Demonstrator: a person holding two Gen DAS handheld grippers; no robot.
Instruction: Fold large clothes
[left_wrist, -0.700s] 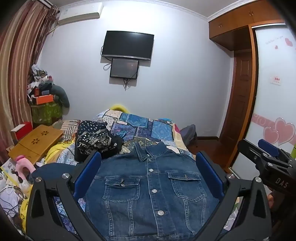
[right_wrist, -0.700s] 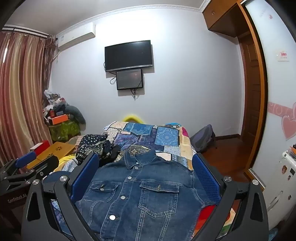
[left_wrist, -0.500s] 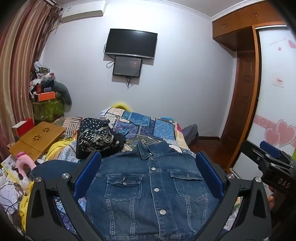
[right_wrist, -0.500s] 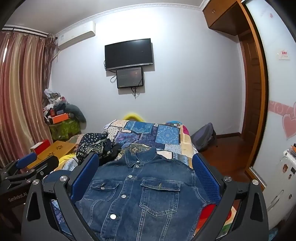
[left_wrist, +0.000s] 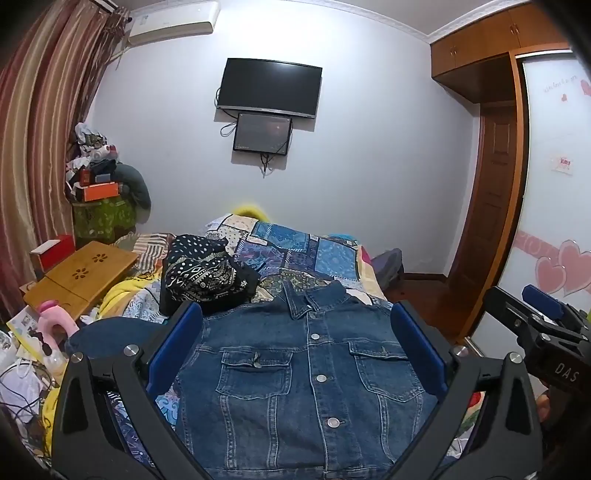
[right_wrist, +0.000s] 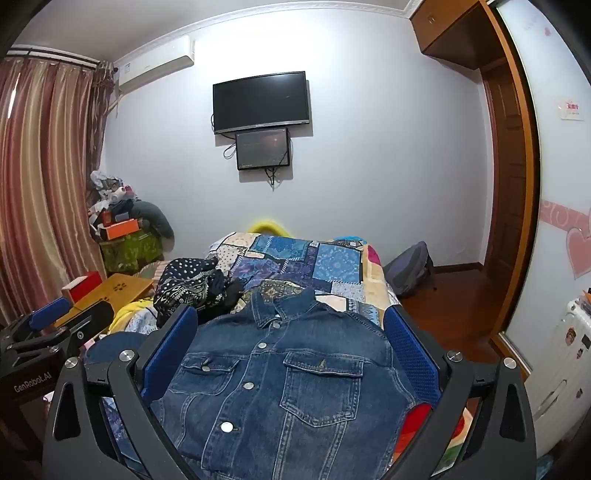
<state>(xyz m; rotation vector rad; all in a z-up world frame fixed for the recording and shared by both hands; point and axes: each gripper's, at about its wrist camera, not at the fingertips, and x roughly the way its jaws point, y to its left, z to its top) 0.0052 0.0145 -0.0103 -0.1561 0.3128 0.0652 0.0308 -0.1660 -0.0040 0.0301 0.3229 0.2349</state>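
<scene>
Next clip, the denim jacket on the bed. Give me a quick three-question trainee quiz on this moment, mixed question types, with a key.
1. True or false: the denim jacket lies front up with its buttons fastened.
2. Multiple choice: the black patterned garment sits (A) on top of the jacket, (B) beyond the jacket's collar end, toward the left gripper's side, (C) on the floor.
3. Short answer: what are the left gripper and right gripper holding?

Key:
1. True.
2. B.
3. Nothing; both are open above the jacket, jaws spread wide.
</scene>
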